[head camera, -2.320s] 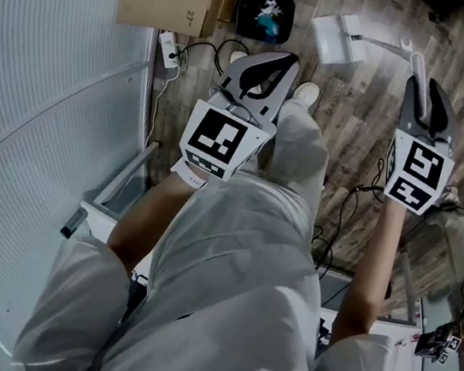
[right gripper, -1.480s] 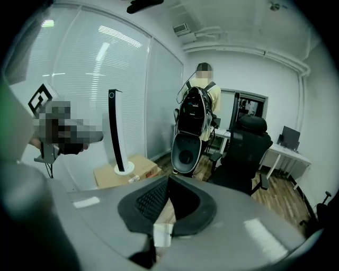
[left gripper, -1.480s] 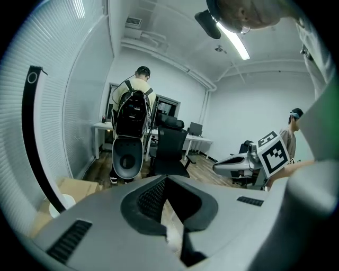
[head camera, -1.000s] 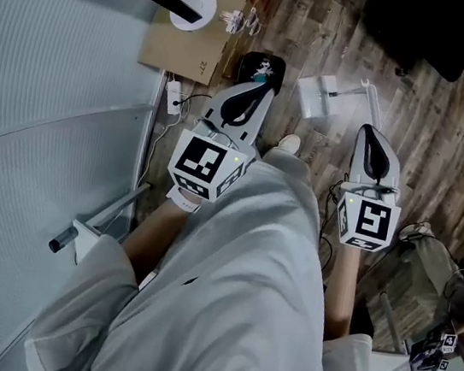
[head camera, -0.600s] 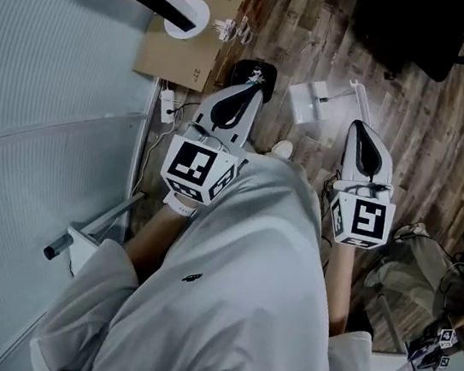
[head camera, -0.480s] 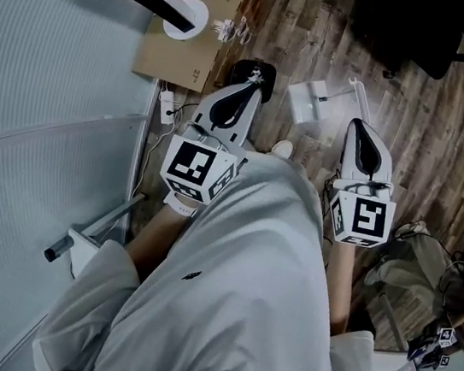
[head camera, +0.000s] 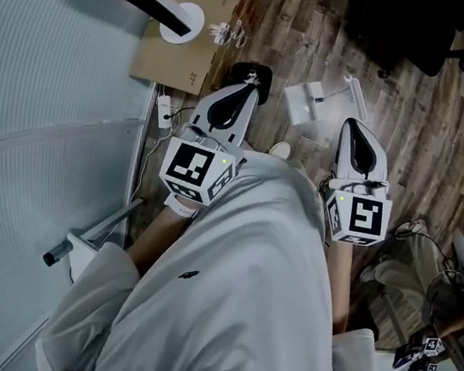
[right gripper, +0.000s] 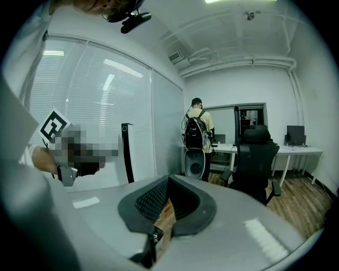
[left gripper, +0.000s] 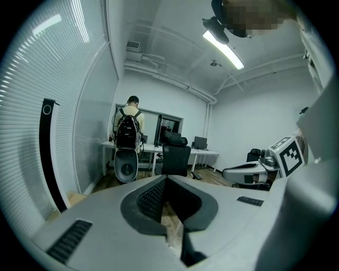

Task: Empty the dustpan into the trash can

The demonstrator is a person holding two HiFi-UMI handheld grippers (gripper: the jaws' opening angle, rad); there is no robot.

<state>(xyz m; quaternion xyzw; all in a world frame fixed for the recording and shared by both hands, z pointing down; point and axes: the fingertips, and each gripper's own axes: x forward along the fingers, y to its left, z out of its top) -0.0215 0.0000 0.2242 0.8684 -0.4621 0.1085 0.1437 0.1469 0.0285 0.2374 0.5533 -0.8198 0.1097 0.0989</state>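
Observation:
In the head view a white dustpan (head camera: 303,104) lies on the wooden floor, its handle pointing up and right. My left gripper (head camera: 245,89) hangs above my left thigh, jaws shut with nothing between them. It points toward a dark round thing (head camera: 251,77) with a pale print, which I cannot identify. My right gripper (head camera: 351,125) is also shut and empty, just right of and nearer than the dustpan. Both gripper views look level across an office, the left gripper (left gripper: 167,181) and the right gripper (right gripper: 169,181) showing closed pads.
A flat cardboard box (head camera: 192,49) lies on the floor at the left, with a white round base (head camera: 185,23) and a black curved arm on it. Cables (head camera: 170,110) run along the ribbed wall. An office chair (right gripper: 255,159), desks and a person with a backpack (left gripper: 127,129) stand ahead.
Both grippers have risen a little and stayed shut. The right gripper, earlier out by the dustpan's handle, now sits closer in beside my leg.

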